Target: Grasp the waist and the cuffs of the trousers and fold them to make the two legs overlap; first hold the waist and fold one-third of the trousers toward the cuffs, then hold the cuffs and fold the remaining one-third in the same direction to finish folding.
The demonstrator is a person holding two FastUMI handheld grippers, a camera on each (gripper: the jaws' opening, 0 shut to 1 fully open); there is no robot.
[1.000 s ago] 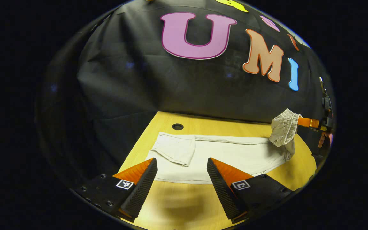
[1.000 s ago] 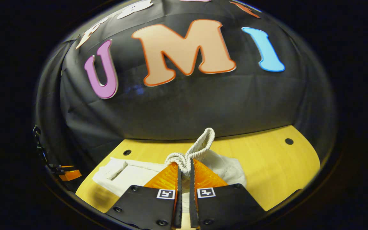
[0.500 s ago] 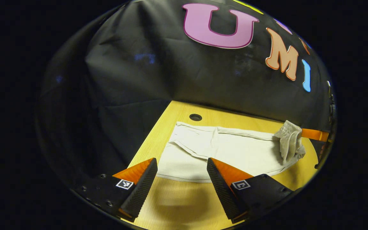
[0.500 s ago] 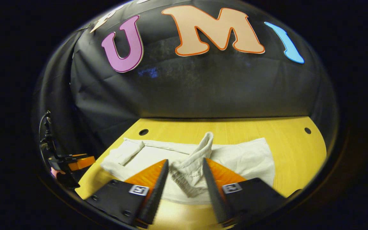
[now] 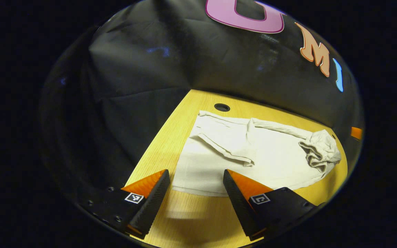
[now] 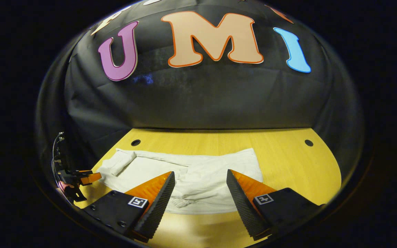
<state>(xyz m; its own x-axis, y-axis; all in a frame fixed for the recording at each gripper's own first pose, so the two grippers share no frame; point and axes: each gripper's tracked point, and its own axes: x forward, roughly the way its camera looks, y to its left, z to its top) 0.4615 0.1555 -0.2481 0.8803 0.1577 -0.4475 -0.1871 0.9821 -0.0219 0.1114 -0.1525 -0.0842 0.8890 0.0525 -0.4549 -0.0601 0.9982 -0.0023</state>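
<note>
Clearly the danger lies in the bunched waist (image 5: 321,151): that ribbed elastic lump sits crumpled at about three o'clock on the cream cotton trousers (image 5: 253,155), and if it is left rumpled the next third could fold crooked or spring open. The trousers lie flat along the yellow wood-grain table (image 5: 171,137), reaching from nine to three o'clock, with a small flap turned over near the cuffs (image 5: 219,137) at ten o'clock. The left gripper (image 5: 196,184) hovers at six o'clock, spread wide and holding nothing, just short of the near hem. The right gripper (image 6: 200,186) likewise gapes wide and empty above soft, wrinkled cloth that drapes limply.
</note>
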